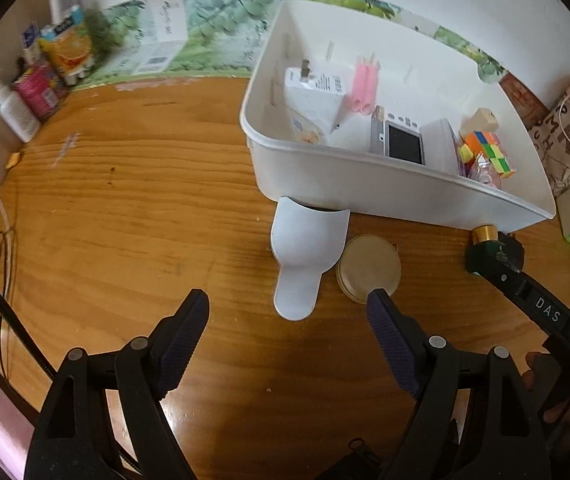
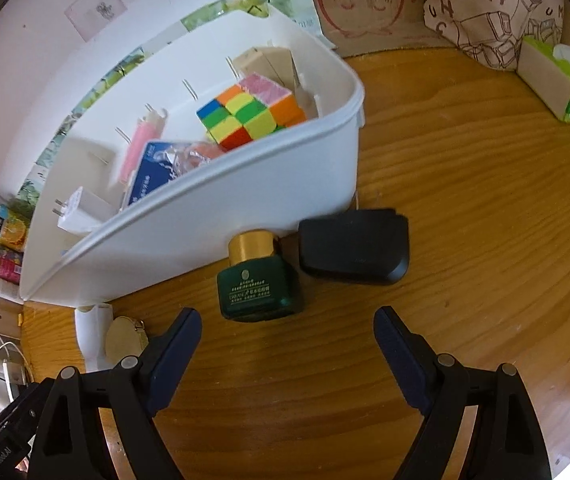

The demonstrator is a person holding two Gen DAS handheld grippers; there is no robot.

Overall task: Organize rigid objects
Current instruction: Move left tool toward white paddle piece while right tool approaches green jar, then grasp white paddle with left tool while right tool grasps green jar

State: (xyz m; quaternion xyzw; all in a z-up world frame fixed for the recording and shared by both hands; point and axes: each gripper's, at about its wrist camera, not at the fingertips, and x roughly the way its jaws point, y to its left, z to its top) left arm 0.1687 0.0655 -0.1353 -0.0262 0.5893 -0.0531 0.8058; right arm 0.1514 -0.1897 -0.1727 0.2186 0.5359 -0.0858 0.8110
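Green bottle (image 2: 260, 280) lies just ahead of the right tool (image 2: 287, 328), whose jaws are spread, empty.

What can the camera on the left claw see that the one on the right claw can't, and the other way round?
Only the left view shows the small grey screen device inside the bin. Only the right view shows the black case on the table. Both show the white bin, the colour cube, the green bottle with a gold cap, the white scoop and the round gold tin. Both claws, left and right, are open and empty.
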